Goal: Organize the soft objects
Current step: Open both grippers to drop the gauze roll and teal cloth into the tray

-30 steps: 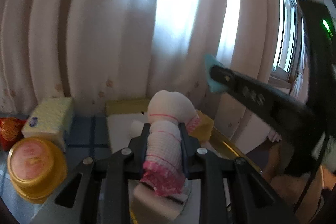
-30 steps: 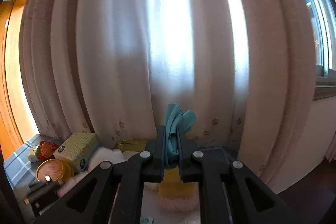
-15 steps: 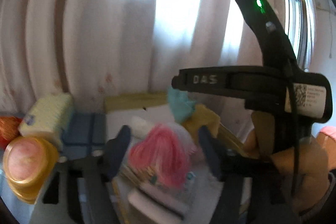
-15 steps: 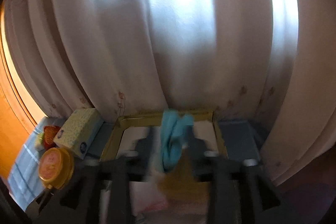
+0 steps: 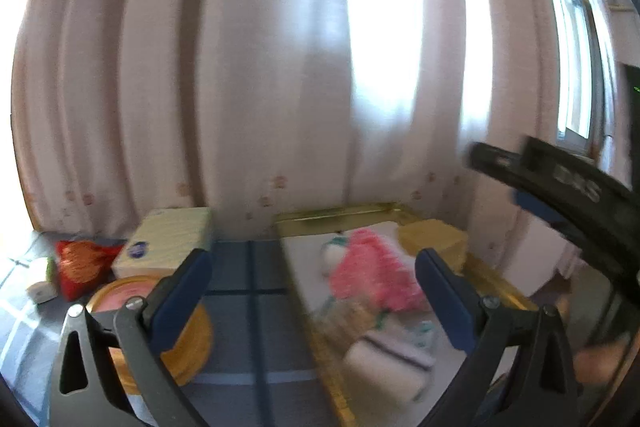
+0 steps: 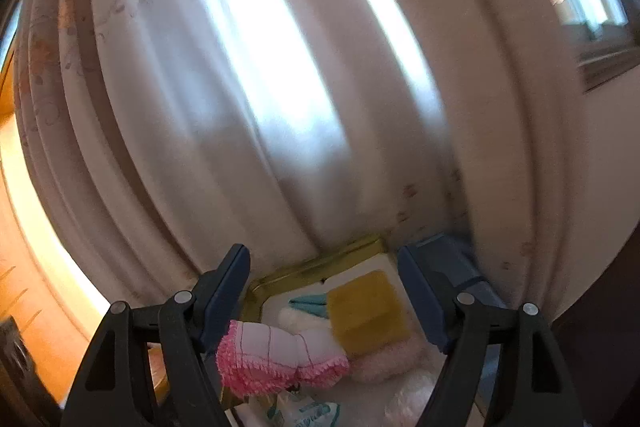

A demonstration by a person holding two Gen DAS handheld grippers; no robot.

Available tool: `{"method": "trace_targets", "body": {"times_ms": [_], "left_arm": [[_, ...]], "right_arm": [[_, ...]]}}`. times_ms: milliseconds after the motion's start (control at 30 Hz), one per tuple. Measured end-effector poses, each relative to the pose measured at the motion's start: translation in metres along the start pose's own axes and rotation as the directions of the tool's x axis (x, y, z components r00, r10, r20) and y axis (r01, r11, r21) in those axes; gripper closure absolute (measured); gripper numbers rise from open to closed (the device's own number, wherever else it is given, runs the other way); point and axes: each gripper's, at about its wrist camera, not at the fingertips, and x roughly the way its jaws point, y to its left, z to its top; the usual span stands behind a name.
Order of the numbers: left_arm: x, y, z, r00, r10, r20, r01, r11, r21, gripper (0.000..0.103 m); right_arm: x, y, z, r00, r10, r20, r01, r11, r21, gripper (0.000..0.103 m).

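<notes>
My left gripper (image 5: 312,291) stands wide, its jaws still opening, with nothing pressed between the fingers. Beyond it a white cloth with a pink fringe (image 5: 372,275) lies blurred in the gold tray (image 5: 340,215), beside a yellow sponge (image 5: 434,239). My right gripper (image 6: 324,295) is also opening and grips nothing. In its tilted view the fringed cloth (image 6: 276,351) lies low by the left finger. A teal cloth (image 6: 310,303) rests behind it against the yellow sponge (image 6: 368,311) in the tray (image 6: 320,259). The right gripper's body (image 5: 560,195) crosses the left wrist view at the right.
Left of the tray on the blue checked cloth stand a tissue pack (image 5: 168,243), a red packet (image 5: 84,263) and a round yellow-lidded tub (image 5: 160,331). A pale curtain (image 5: 280,67) hangs right behind everything. A fluffy pink item (image 6: 392,359) and packets fill the tray's near end.
Both grippers went from shut to open. The left let go of the fringed cloth and the right let go of the teal cloth; both now lie in the tray. The right view has rolled.
</notes>
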Motion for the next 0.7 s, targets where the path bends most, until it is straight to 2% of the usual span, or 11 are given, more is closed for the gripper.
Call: {"method": "trace_targets", "body": {"times_ms": [67, 133, 267, 433, 700], "left_arm": [[-0.003, 0.010, -0.002, 1.000, 0.028, 0.011, -0.028, 1.000, 0.001, 0.000], [-0.008, 0.018, -0.005, 0.998, 0.064, 0.026, -0.064, 0.998, 0.008, 0.000], [-0.010, 0.040, -0.009, 0.986, 0.156, 0.053, -0.157, 0.988, 0.013, 0.000], [-0.014, 0.061, -0.013, 0.975, 0.212, 0.066, -0.213, 0.977, 0.007, 0.000], [-0.019, 0.085, -0.014, 0.968, 0.239, 0.070, -0.239, 0.971, -0.013, 0.000]], "right_arm": [[-0.017, 0.011, -0.012, 0.992, -0.073, 0.102, 0.074, 0.997, -0.011, 0.021], [-0.030, 0.019, -0.022, 0.976, -0.120, 0.184, 0.125, 0.992, -0.015, 0.012], [-0.044, 0.036, -0.040, 0.944, -0.166, 0.285, 0.180, 0.983, -0.025, 0.012], [-0.048, 0.052, -0.057, 0.914, -0.202, 0.352, 0.218, 0.976, -0.007, 0.011], [-0.050, 0.068, -0.068, 0.904, -0.214, 0.369, 0.233, 0.973, -0.005, 0.011]]}}
